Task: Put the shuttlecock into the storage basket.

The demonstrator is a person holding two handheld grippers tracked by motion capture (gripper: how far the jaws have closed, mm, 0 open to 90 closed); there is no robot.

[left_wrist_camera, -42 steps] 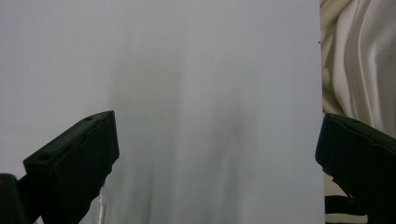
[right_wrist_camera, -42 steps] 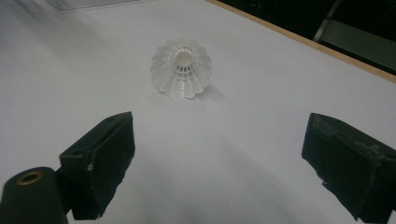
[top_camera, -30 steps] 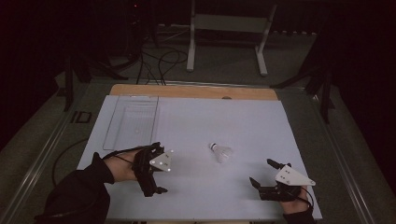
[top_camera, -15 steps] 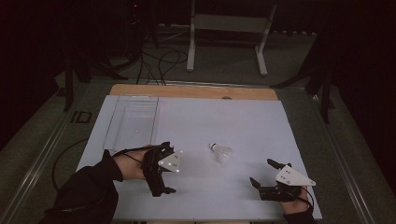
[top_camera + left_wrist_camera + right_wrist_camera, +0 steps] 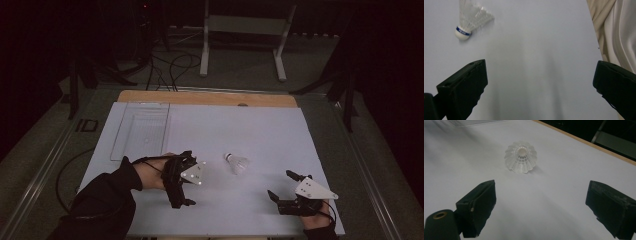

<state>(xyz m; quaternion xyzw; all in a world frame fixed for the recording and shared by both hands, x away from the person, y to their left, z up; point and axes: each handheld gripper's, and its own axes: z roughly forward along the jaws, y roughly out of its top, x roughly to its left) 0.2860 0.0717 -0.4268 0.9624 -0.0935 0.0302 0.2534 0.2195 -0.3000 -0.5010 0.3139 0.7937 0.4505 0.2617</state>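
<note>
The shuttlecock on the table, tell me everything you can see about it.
The shuttlecock is white, with a rounded cork tip ringed by a blue band and a translucent, ribbed plastic-looking skirt that flares open. It lies on its side on the white table cover, roughly mid-table, tip toward the left gripper, skirt's open end facing the right gripper. Nothing touches it except the cover; both grippers are open and apart from it.
</note>
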